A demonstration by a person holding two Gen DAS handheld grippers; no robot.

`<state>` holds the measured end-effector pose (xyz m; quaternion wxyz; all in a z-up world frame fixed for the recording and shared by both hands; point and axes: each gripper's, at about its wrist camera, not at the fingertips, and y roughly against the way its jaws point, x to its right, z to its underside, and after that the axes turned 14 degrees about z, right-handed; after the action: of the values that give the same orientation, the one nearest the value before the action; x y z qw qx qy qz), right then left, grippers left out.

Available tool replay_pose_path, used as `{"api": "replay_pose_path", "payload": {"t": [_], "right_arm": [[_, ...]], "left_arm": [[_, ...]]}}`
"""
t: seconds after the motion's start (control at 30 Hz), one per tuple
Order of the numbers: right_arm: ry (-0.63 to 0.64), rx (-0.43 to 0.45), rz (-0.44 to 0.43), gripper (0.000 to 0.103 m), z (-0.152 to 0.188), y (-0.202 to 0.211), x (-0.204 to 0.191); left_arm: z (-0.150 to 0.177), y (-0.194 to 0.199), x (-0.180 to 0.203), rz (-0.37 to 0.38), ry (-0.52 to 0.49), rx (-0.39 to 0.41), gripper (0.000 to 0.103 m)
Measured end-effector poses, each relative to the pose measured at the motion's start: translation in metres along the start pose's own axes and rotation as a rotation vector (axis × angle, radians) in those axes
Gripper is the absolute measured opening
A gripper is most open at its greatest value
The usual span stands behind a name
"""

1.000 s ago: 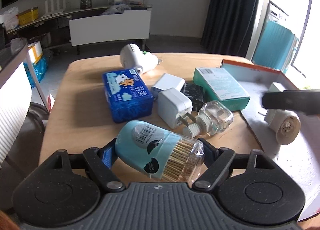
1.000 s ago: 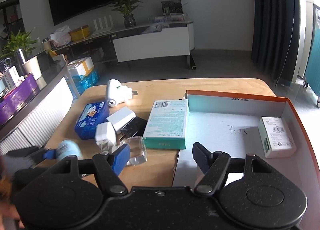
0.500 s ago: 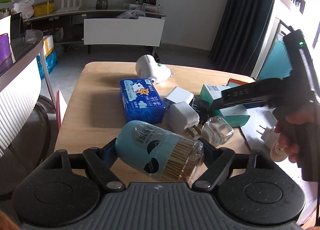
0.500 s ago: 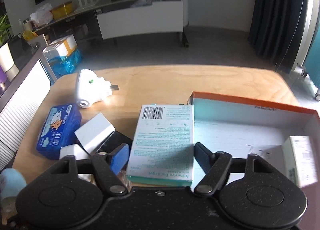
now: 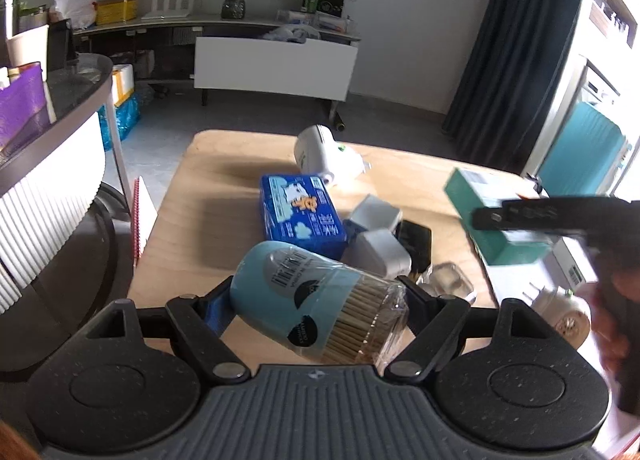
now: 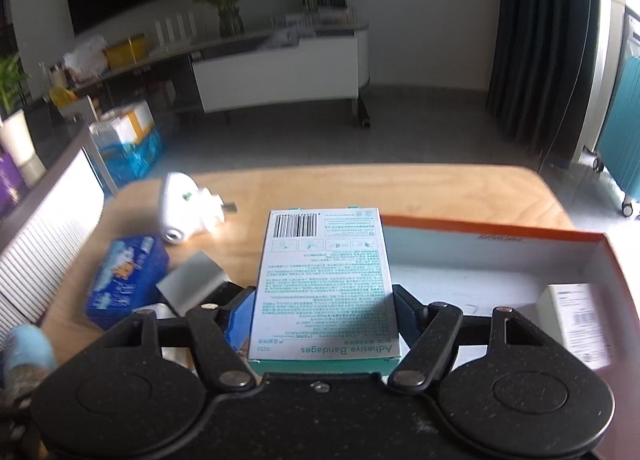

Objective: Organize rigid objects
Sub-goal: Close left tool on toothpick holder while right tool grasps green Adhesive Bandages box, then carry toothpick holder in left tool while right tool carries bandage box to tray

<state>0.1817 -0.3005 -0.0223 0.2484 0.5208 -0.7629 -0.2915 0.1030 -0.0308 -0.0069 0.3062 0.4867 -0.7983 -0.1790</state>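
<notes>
- Since the earlier frame, my right gripper (image 6: 324,312) has lifted the bandage box (image 6: 324,284), pinched between its fingers.
- My left gripper (image 5: 316,300) clamps the toothpick jar (image 5: 320,300), hiding the white charger (image 5: 380,252) at centre frame; lower-right plug (image 5: 560,308) is blurred.

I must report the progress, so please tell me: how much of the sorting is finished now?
Done: a white box and a white plug lie in the orange tray. In hand: the left gripper holds the toothpick jar, and the right gripper holds the bandage box. Left on the table: blue pack, white adapters, black item, clear bottle, white device.
</notes>
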Motion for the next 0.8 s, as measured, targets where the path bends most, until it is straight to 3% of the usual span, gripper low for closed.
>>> {"api": "replay_pose_path", "payload": {"t": [0.33,0.8], "right_arm": [[0.0,0.068,-0.101,0.084,0.031,0.075,0.008],[-0.036,0.104,-0.095,0.084,0.056,0.121,0.028]], "left_arm": [[-0.003,0.015,0.021,-0.019,0.008,0.013,0.083],[0.0,0.036,0.046,-0.03,-0.008,0.034,0.083]]}}
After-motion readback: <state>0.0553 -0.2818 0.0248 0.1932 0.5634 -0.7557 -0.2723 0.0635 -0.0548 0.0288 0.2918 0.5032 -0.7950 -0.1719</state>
